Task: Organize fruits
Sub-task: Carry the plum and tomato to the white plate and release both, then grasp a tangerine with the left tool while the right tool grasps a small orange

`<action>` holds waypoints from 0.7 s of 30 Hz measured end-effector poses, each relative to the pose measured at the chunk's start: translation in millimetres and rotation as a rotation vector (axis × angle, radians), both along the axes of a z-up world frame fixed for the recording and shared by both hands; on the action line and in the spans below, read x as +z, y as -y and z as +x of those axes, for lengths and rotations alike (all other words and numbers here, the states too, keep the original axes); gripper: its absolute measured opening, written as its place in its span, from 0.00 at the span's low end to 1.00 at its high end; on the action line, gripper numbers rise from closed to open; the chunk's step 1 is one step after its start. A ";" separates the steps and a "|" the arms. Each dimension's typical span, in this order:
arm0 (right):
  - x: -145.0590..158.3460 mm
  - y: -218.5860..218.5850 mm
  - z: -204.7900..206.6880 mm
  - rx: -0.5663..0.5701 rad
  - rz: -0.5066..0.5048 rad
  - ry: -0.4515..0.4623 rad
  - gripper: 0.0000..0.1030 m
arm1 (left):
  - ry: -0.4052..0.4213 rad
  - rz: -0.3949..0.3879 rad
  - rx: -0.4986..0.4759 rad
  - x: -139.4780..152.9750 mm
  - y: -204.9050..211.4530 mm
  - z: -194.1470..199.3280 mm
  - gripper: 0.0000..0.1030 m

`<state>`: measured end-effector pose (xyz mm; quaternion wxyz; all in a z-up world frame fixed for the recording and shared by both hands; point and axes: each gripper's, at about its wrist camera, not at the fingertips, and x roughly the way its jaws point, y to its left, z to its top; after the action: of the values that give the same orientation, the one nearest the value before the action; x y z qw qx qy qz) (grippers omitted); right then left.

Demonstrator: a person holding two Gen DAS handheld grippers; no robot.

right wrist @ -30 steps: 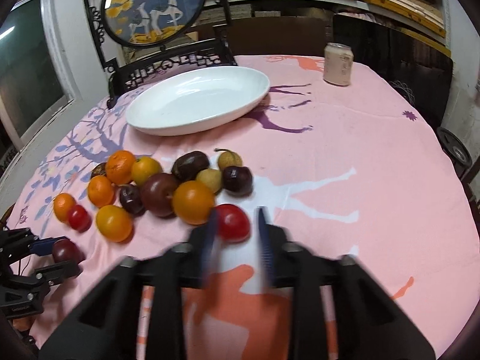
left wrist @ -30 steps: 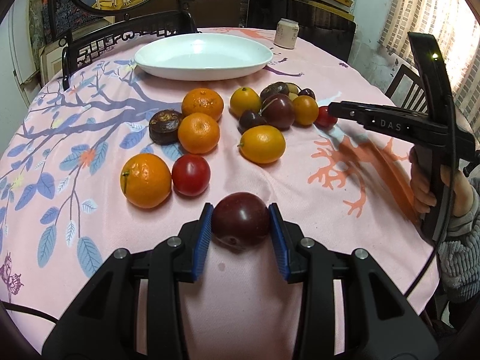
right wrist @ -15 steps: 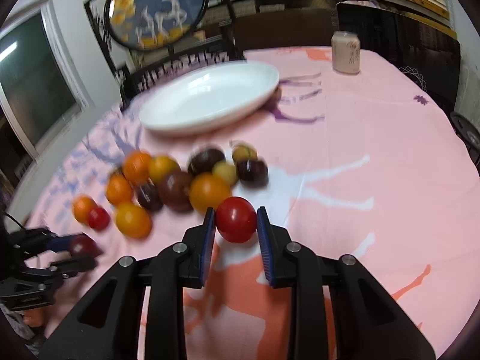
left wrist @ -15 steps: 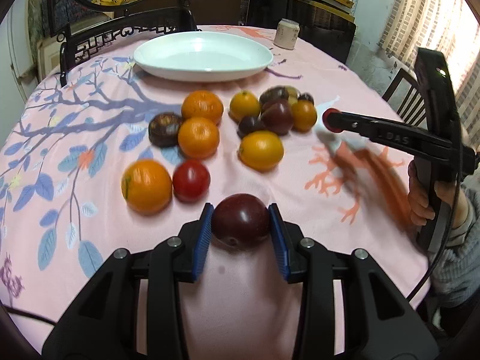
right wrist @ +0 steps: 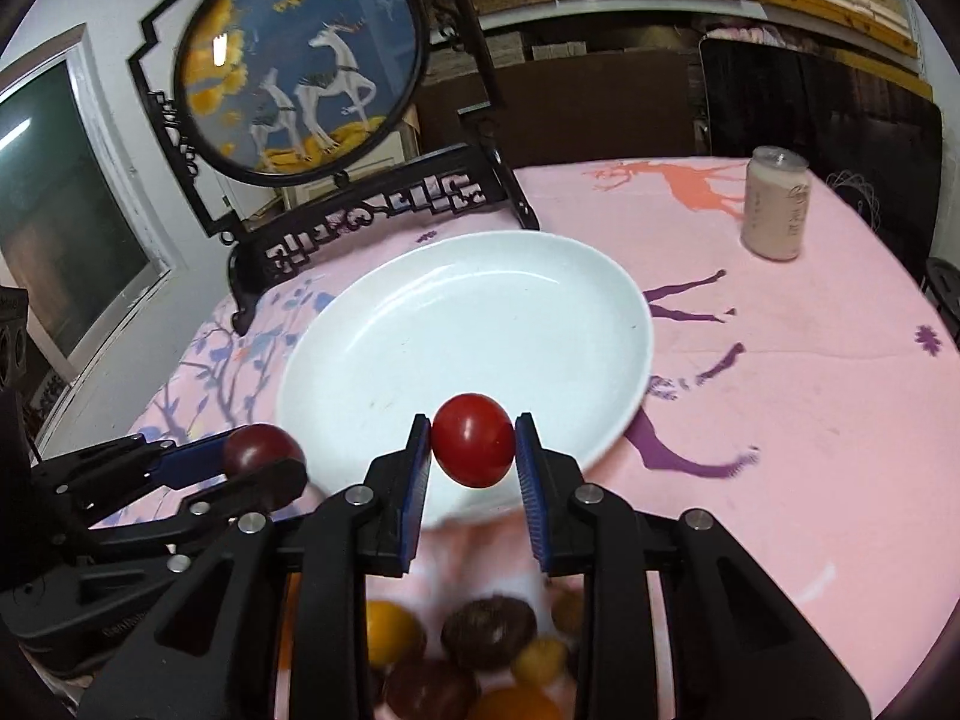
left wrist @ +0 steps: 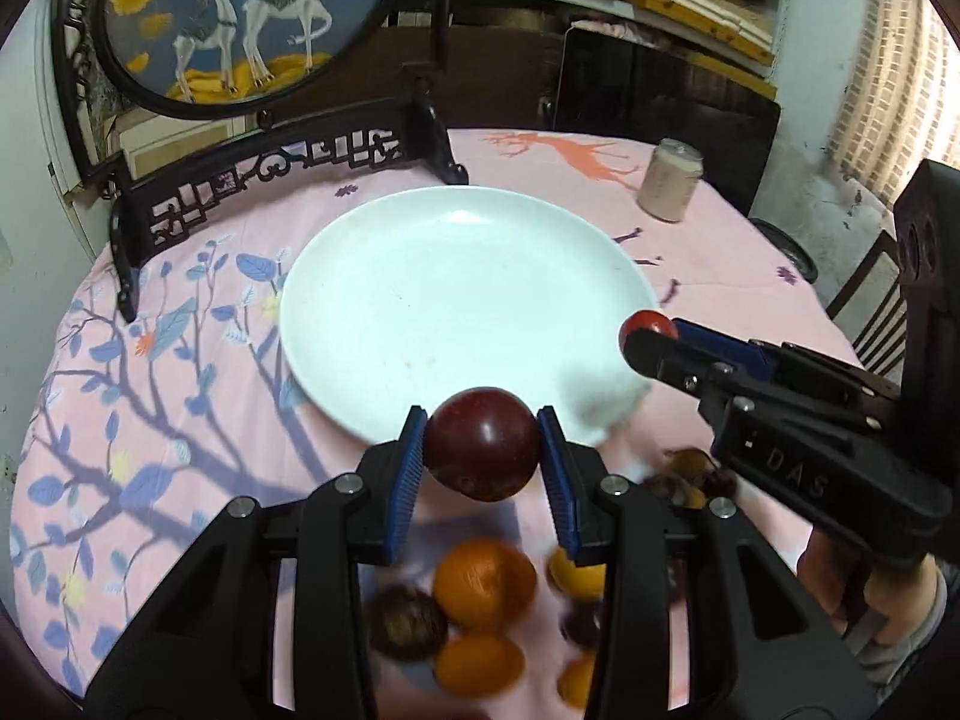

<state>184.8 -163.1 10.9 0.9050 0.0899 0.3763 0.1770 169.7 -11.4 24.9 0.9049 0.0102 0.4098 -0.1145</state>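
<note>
My left gripper (left wrist: 482, 468) is shut on a dark red plum (left wrist: 482, 443), held in the air at the near rim of the white oval plate (left wrist: 420, 276). My right gripper (right wrist: 473, 462) is shut on a small red tomato (right wrist: 473, 447), also over the plate's (right wrist: 480, 312) near edge. In the left wrist view the right gripper (left wrist: 651, 330) comes in from the right with the tomato (left wrist: 648, 321) at its tip. In the right wrist view the left gripper (right wrist: 264, 462) shows at the left with the plum (right wrist: 259, 450). Several oranges (left wrist: 483, 582) and dark fruits (right wrist: 487, 630) lie blurred on the cloth below.
The round table has a pink printed cloth (right wrist: 780, 390). A pale can (right wrist: 775, 210) stands at the back right. A black carved stand with a round deer picture (right wrist: 300, 66) rises just behind the plate. Chairs ring the table; a person's hand (left wrist: 864, 588) grips the right tool.
Both grippers have lifted their fruit off the cloth and moved forward to the plate's near rim. The right gripper closed on the tomato. The fruit pile now lies beneath them.
</note>
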 end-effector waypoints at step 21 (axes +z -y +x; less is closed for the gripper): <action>-8.2 36.3 -76.2 -0.058 0.010 0.058 0.58 | 0.096 0.036 0.113 -15.3 -50.0 -66.2 0.68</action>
<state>108.6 -199.3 2.7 0.9199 0.0999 0.3462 0.1549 103.6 38.6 9.6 0.9282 0.0089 0.3678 -0.0554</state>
